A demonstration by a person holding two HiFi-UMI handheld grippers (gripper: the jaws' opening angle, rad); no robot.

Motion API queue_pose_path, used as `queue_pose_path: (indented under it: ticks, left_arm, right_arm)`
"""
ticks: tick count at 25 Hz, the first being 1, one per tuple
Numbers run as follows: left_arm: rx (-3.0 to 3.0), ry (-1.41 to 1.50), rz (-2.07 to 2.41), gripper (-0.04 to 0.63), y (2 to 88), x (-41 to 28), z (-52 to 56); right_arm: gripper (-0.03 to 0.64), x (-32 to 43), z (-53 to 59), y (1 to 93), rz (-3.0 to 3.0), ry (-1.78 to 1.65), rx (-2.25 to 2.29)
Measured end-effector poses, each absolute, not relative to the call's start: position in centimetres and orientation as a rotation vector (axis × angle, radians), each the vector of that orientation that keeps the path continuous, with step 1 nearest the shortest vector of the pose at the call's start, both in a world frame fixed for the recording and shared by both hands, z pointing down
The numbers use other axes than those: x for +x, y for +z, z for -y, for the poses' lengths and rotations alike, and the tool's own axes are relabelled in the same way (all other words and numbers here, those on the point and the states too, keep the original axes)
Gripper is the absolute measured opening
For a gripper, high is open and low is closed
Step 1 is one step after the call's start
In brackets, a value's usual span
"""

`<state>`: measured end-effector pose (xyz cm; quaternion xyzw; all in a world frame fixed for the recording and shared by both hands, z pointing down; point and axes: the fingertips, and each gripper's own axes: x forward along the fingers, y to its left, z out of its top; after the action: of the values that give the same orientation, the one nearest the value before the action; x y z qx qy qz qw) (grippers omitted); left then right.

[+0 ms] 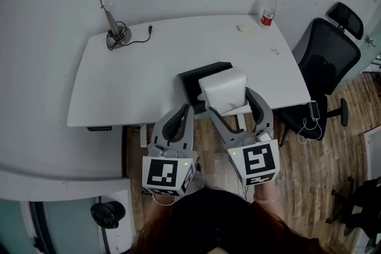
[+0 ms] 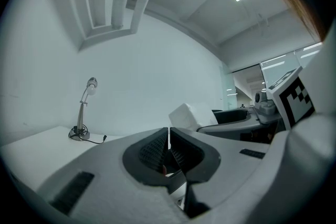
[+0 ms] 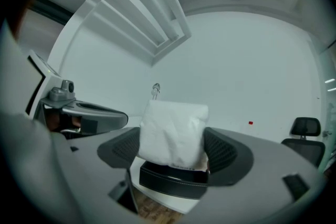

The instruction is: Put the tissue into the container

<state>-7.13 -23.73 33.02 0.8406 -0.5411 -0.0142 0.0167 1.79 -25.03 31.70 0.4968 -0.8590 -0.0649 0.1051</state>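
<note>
The right claw (image 1: 231,103) pinches the white tissue (image 1: 223,89) by its sides, right above the black container (image 1: 191,79) at the near edge of the tabletop (image 1: 137,74), so it should go straight down; the left claw (image 1: 186,110), pressed together and empty, sits beside it.

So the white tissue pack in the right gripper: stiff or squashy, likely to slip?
Probably squashy: the tissue pack looks wrinkled and pinched in the right gripper, so slipping seems unlikely. Likely light: it is held above the black container without sagging. Blocky, so it shouldn't roll.
</note>
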Motion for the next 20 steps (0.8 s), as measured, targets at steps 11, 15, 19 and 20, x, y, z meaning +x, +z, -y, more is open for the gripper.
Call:
queue_pose_path:
  ticks: [11,15,19,20]
  left_arm:
    - [2.610,-0.068,1.647,0.034,33.5,-8.7,26.6]
    - [2.601,-0.066,1.630,0.034,34.1,-9.2,27.7]
    - [2.591,-0.066,1.616,0.034,34.6,-9.6,28.6]
    - [2.589,-0.067,1.613,0.034,34.6,-9.7,28.9]
  right_arm:
    - [0.400,1.1,28.6,34.2,2.457,-0.133,1.484]
    - [0.400,0.7,29.7,35.3,2.427,-0.117,1.471]
    - [0.400,0.2,30.7,36.4,2.404,-0.093,1.446]
    - [0.400,0.1,30.9,36.7,2.399,-0.087,1.441]
